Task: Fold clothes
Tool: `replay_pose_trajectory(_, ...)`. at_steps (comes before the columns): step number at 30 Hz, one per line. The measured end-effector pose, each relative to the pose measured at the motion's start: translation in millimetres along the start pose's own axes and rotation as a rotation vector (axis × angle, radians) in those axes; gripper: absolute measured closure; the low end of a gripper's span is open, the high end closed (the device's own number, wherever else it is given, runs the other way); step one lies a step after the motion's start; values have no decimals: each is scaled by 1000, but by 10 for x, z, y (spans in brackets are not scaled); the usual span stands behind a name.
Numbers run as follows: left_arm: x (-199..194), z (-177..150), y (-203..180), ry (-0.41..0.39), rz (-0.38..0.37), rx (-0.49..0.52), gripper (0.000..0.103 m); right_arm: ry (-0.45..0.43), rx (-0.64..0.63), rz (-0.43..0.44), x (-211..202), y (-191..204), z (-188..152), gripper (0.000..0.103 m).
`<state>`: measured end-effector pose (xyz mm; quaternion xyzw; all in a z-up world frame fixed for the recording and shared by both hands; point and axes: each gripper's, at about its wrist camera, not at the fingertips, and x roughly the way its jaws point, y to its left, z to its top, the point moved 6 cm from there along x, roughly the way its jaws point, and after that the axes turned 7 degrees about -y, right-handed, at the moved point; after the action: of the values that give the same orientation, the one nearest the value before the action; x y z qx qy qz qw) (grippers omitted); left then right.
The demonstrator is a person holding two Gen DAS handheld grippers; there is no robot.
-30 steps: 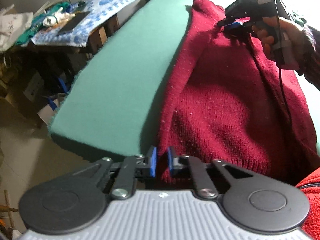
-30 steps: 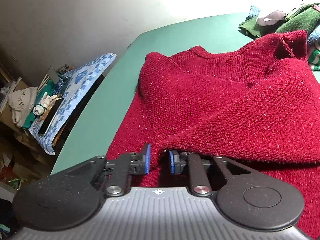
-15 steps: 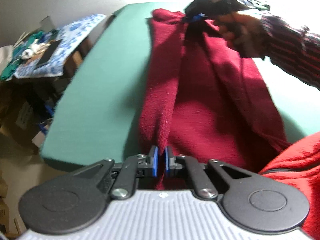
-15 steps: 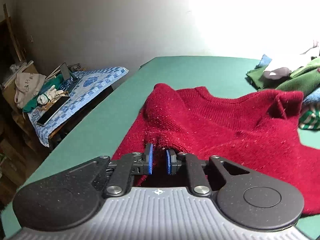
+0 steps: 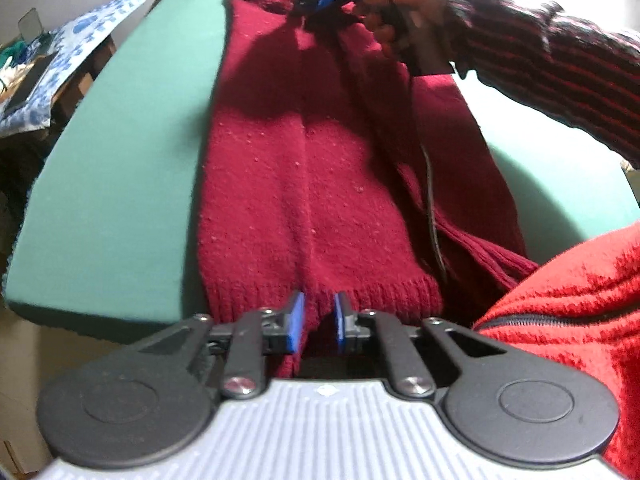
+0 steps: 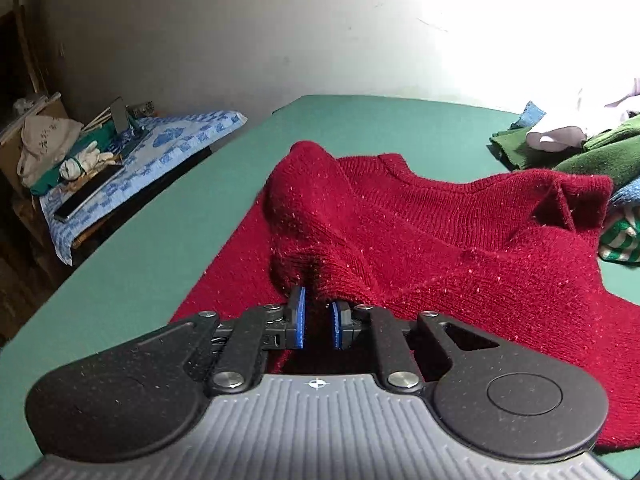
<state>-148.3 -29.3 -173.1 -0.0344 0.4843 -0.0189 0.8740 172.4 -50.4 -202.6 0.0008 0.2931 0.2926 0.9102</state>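
While both grippers' fingers pinch the dark red knit sweater, it runs lengthwise from left gripper at hem to right gripper at shoulder.

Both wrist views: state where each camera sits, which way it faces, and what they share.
Left wrist: on the left gripper, facing along the dark red knitted sweater from its hem; right gripper, holding hand and striped sleeve show.
Right wrist: on the right gripper, facing the wall over the sweater's shoulder fold; only its own fingers show.
Shared: sweater, green padded table, blue patterned cloth.
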Motion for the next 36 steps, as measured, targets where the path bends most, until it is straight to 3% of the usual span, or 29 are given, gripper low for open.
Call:
replay_pose_trajectory(5, -203, -167, 37, 38, 16, 30, 94, 33, 36, 56, -119, -45, -19, 85)
replay_pose_trajectory(10, -410, 29, 258, -47, 87, 31, 94, 33, 37, 125, -384, 5, -50, 85)
replay_pose_trajectory(14, -161, 230, 207, -98, 71, 65, 94, 42, 20, 184, -537, 136, -101, 84)
replay_pose_trajectory(17, 100, 199, 181, -47, 53, 95, 94, 66, -14, 219, -497, 328, -171, 82)
replay_pose_trajectory(20, 147, 137, 153, -47, 28, 106, 94, 95, -35, 243, -457, 474, -263, 79)
replay_pose_trajectory(23, 133, 113, 162, -35, -33, 87, 94, 116, -40, 233, -447, 535, -355, 74)
replay_pose_trajectory(28, 56, 147, 171, -3, -111, 178, 93, 122, -41, 176, -479, 507, -422, 74)
replay_pose_trajectory(29, 32, 213, 181, -14, -119, 210, 85, 128, -38, 161, -489, 493, -428, 75)
replay_pose_trajectory(30, -29, 290, 210, -44, -112, 249, 67, 129, -20, 156, -517, 469, -415, 75)
replay_pose_trajectory(32, -122, 490, 308, -113, -102, 297, 48, 125, 19, 144, -584, 415, -383, 75)
replay_pose_trajectory(34, -85, 720, 387, -163, -89, 342, 48, 86, 61, 107, -715, 300, -334, 74)
replay_pose_trajectory(36, 12, 957, 441, -198, -74, 398, 57, 55, 105, 41, -851, 116, -296, 73)
